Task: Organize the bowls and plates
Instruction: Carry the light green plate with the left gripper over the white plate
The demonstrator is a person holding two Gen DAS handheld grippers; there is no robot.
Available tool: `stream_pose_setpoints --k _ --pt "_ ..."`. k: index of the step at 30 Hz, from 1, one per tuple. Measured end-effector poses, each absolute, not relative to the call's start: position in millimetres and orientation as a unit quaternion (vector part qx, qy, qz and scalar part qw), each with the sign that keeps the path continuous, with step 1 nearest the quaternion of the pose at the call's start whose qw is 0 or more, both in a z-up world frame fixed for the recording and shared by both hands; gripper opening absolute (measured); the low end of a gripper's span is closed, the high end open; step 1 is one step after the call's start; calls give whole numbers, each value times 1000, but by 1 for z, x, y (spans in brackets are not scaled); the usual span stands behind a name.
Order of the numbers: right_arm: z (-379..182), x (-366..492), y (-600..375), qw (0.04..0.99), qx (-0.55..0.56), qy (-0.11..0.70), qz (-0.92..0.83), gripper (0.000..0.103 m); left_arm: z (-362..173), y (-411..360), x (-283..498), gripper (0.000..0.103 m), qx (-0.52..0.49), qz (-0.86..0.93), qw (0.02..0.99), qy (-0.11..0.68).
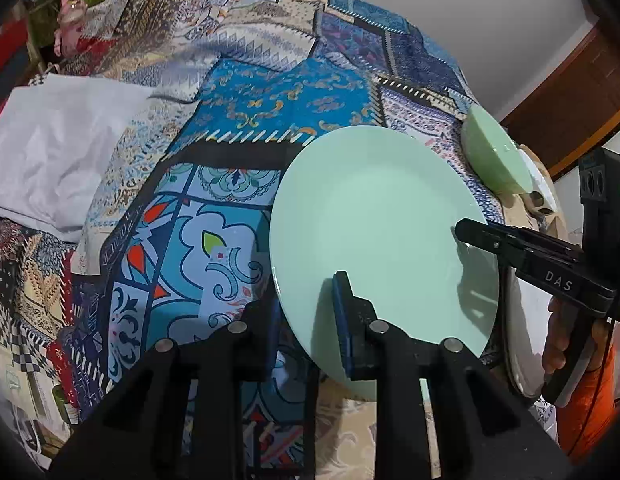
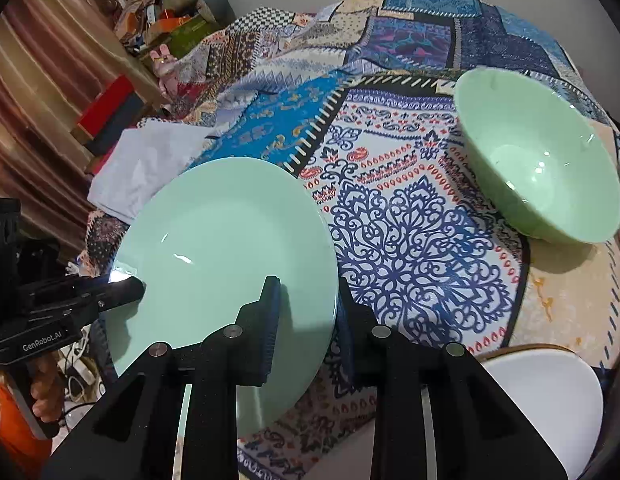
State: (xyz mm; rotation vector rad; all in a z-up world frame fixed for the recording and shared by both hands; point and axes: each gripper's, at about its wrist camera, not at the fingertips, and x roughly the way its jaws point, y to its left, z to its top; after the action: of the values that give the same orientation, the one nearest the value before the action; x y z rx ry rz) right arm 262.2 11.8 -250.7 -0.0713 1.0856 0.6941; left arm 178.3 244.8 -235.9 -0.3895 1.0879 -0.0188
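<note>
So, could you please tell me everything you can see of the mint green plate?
The mint green plate is round, plain and glossy, ceramic by its look, with a shallow well and nothing on it. It is tilted above the patterned cloth. The left gripper and right gripper each grip its rim from opposite sides.

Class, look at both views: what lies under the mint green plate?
Patterned cloth shows around the mint green plate, gripped at opposite rims by the left tool and right tool. Whatever lies directly beneath the plate is covered.
</note>
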Motion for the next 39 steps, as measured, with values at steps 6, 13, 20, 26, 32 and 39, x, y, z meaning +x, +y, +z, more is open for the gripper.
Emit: stream_pose_setpoints --k 6,13,20,26,32,39 --pt "-233 253 2 808 -28 489 328 24 -217 237 171 23 -182 -13 845 503" --pt "-216 242 -12 817 -30 471 331 24 -196 224 162 23 -178 -13 853 491" --pt "-205 236 -34 825 -18 461 326 24 -181 202 156 24 -167 -24 857 487" --pt "-200 229 -60 832 -12 456 316 24 -173 177 156 24 -152 -35 861 485" --pt "-195 224 -86 839 -4 452 303 24 -170 149 162 24 -146 -52 860 486" --pt "-195 221 -120 845 6 451 287 24 -171 116 169 24 -140 -71 857 492"
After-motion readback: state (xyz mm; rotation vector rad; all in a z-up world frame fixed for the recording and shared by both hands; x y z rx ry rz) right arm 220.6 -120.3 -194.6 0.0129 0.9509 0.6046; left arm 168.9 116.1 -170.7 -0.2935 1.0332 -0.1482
